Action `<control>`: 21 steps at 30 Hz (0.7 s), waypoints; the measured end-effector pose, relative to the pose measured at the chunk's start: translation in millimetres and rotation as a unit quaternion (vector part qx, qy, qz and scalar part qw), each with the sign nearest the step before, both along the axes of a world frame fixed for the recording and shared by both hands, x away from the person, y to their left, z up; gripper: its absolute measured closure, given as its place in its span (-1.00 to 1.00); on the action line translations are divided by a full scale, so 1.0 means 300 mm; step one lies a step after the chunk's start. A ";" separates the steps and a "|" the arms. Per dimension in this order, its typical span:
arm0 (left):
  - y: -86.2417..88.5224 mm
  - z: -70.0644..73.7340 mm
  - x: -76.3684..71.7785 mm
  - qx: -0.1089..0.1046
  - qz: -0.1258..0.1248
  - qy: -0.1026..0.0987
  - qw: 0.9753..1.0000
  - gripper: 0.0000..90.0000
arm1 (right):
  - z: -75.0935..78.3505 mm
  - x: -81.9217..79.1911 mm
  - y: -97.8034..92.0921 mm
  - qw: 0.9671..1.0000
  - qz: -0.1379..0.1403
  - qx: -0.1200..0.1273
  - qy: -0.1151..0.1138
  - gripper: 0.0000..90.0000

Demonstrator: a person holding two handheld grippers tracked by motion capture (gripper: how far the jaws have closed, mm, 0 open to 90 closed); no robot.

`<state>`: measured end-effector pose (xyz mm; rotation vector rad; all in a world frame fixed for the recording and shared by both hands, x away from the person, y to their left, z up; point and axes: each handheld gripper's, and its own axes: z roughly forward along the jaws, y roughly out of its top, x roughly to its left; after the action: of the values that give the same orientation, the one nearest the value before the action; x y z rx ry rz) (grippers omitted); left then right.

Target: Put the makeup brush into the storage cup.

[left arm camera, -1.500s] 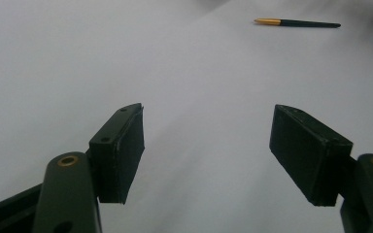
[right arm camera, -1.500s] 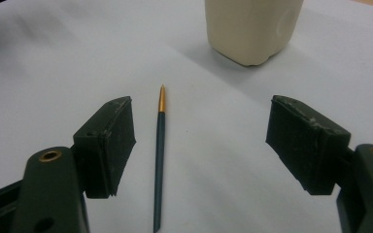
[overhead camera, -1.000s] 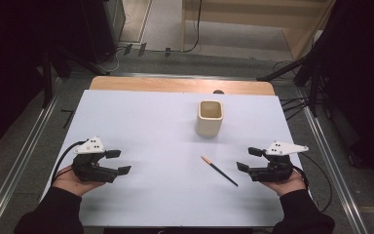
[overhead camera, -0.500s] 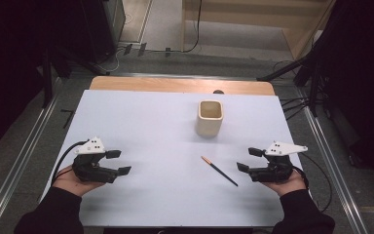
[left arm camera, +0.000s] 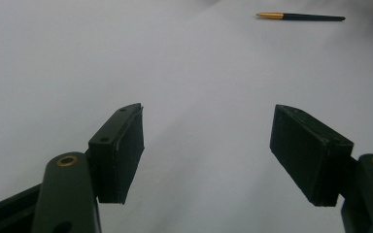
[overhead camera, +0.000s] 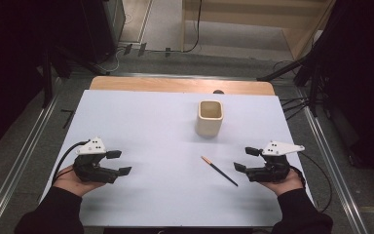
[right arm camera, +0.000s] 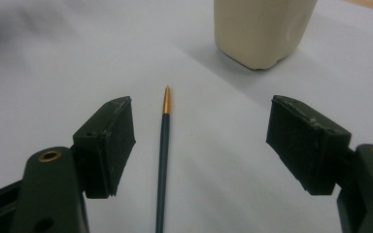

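Note:
A thin black pen with a gold tip [overhead camera: 219, 171] lies flat on the white table sheet [overhead camera: 156, 131], right of centre. A cream square cup [overhead camera: 209, 118] stands upright beyond it. My right gripper [overhead camera: 247, 159] rests open just right of the pen; in the right gripper view the pen [right arm camera: 163, 150] lies between the jaws, nearer the left one, and the cup [right arm camera: 262, 29] stands ahead. My left gripper [overhead camera: 119, 163] sits open at the table's left, nothing between its jaws. In the left gripper view the pen [left arm camera: 301, 17] lies far off at the upper right.
The wooden table edge [overhead camera: 175, 85] runs along the far side past the white sheet. Metal rails [overhead camera: 27, 156] flank the table on the floor. Cables trail on the floor at the right [overhead camera: 297, 105].

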<state>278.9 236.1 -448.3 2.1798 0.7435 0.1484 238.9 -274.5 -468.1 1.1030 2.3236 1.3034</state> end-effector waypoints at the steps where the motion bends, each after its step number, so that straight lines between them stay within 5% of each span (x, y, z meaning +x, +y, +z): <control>1: 0.000 0.000 0.000 0.000 0.000 0.000 1.000 -0.36 | 0.002 0.002 0.004 1.000 0.000 0.000 -0.001 -0.41; 21: -0.006 -0.004 0.000 0.005 -0.004 0.003 1.000 -0.36 | 0.013 0.025 0.092 1.000 0.017 0.009 -0.007 -0.43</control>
<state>278.9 234.4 -449.4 2.1938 0.7400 0.1414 246.3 -246.9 -464.0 1.0602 2.3340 1.3421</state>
